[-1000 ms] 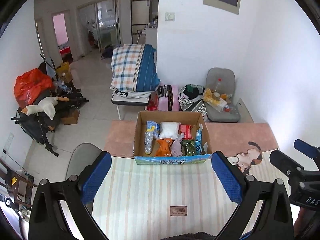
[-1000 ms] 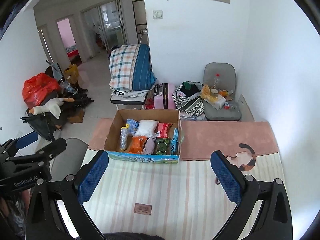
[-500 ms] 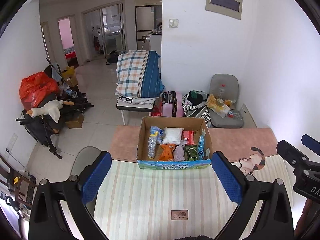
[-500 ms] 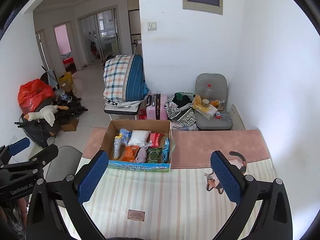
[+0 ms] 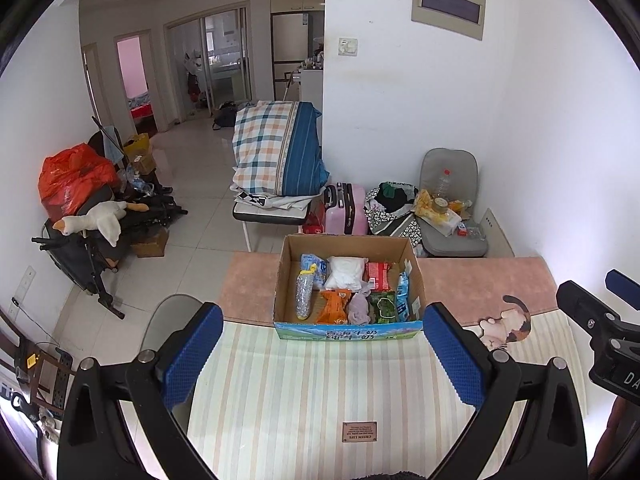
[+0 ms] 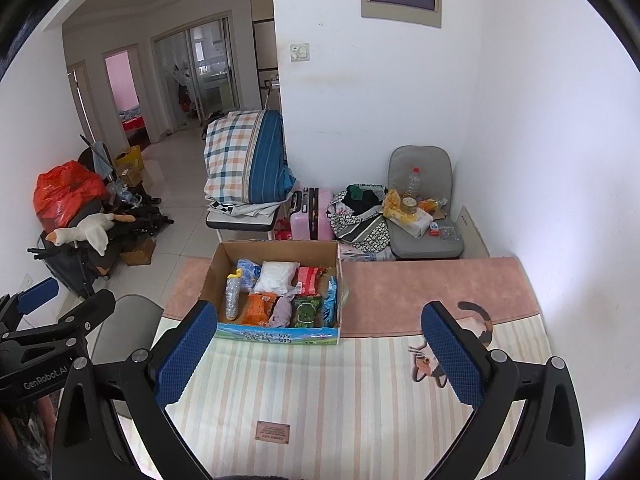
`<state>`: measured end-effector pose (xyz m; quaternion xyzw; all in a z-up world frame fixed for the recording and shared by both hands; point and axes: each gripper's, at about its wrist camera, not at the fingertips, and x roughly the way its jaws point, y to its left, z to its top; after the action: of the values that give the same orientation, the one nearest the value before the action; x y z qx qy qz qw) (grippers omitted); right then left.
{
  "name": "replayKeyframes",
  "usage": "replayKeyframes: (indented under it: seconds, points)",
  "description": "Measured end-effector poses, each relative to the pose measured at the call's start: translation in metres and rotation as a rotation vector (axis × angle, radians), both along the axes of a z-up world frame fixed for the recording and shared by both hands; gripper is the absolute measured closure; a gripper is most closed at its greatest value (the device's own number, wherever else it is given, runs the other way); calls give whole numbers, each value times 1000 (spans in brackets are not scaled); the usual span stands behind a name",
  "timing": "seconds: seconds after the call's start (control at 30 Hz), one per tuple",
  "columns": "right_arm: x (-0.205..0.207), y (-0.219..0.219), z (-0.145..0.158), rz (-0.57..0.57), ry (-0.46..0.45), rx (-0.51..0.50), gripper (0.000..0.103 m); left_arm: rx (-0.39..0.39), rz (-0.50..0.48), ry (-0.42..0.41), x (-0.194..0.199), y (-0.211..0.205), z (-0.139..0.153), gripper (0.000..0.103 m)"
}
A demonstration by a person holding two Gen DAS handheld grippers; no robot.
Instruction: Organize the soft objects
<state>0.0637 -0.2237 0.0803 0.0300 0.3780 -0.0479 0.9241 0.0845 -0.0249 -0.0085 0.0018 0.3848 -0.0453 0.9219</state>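
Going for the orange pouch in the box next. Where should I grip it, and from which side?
Judging by its pose, come from above with the left gripper, jaws open. The orange pouch lies in the box front row, against the front wall, a grey cloth touching its right. Pinch its crumpled upper middle, fingers front to back; the bottle side on its left looks freer.
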Motion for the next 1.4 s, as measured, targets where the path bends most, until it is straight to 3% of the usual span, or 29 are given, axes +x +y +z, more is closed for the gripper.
replayKeyframes:
  seconds: [0.43,1.4]
  points:
    - [3,-1,-5,-5,16,-1,0,0,6,48,4,0,-10,0]
    - [4,1,-11,-6,26,-12,0,13,1,29,2,4,-2,0]
